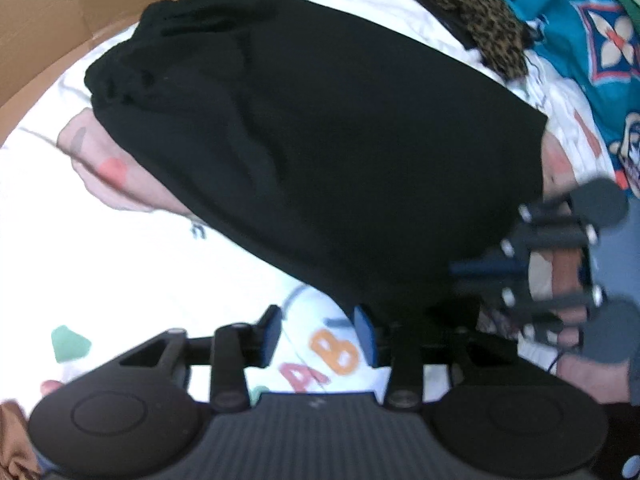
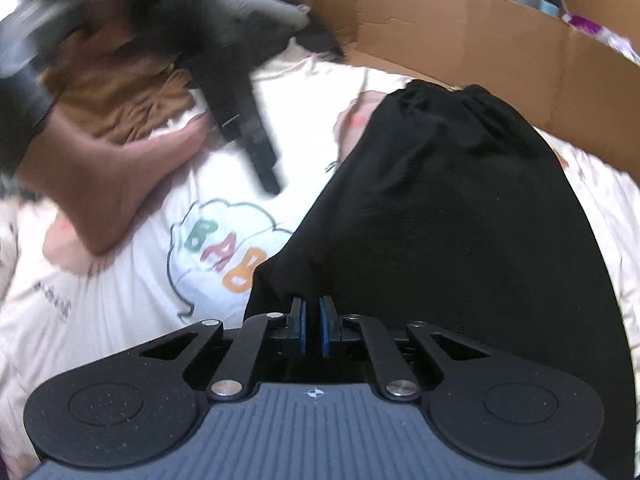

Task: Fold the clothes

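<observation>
Black garment (image 2: 460,216): matte knit, folded to a long tapering panel, gathered waistband at the far end; long axis runs away from the right gripper (image 2: 312,328) toward the cardboard wall (image 2: 460,28). Lies on white printed bedding (image 2: 120,300). Near hem sits at the right gripper's blue pads, nearly together, grip on cloth unclear. Left gripper (image 1: 320,336): jaws apart, empty, beside the hem corner.

black garment (image 2: 460,220), right hand-held gripper (image 2: 312,328) nearly closed
</observation>
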Demonstrator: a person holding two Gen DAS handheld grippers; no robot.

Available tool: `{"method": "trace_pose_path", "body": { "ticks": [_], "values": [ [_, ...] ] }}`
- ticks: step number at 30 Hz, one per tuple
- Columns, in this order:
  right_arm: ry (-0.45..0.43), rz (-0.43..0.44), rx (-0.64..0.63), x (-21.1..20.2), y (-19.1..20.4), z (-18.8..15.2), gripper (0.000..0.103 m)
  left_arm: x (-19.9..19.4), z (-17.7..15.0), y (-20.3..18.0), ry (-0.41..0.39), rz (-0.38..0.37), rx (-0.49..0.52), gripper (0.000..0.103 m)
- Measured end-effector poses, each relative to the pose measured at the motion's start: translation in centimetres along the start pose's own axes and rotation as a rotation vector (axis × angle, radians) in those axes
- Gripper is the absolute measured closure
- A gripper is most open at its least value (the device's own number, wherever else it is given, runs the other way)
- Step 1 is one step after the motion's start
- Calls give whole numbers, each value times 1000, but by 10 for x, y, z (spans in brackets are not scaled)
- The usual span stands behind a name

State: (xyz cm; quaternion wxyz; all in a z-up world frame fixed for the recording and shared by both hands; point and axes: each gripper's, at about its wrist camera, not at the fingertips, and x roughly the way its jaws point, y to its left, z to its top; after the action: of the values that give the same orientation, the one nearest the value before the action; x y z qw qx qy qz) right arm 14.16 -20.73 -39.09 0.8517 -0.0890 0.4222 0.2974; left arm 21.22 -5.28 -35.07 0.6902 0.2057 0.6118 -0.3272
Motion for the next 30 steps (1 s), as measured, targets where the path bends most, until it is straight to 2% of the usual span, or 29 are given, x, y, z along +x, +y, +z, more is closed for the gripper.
{"method": "trace_pose_path", "body": {
  "ticks": [1,3,7,12,14,19,24,26,27,28,30],
  "values": [
    [-9,3,15,-1,-3,-1,92,0,-5,-9,-6,18,-11,47],
    [-26,9,46,-3,-9,-2,92,2,-12,-22,-23,29,-30,47],
    [-60,21,107,-7,-22,-4,92,10,-22,-52,-72,53,-53,39],
    [-92,29,132,-13,-28,-4,92,27,-26,-64,-130,81,-135,38],
    [-96,32,138,-15,-29,-4,92,35,-25,-70,-152,94,-114,38],
    [-93,47,131,-17,-27,-7,92,46,-36,-61,-160,145,-172,37],
    [-77,83,121,-19,-22,-13,91,49,-54,-47,-203,118,-288,37],
    [-73,94,109,-21,-19,-15,81,49,-55,-43,-231,101,-320,37],
    [-73,98,102,-23,-16,-15,66,49,-55,-40,-243,92,-334,37],
    [-74,93,90,-24,-14,-16,62,49,-54,-38,-249,81,-344,37],
    [-70,79,64,-25,-10,-18,62,48,-54,-34,-260,63,-355,37]
  ]
}}
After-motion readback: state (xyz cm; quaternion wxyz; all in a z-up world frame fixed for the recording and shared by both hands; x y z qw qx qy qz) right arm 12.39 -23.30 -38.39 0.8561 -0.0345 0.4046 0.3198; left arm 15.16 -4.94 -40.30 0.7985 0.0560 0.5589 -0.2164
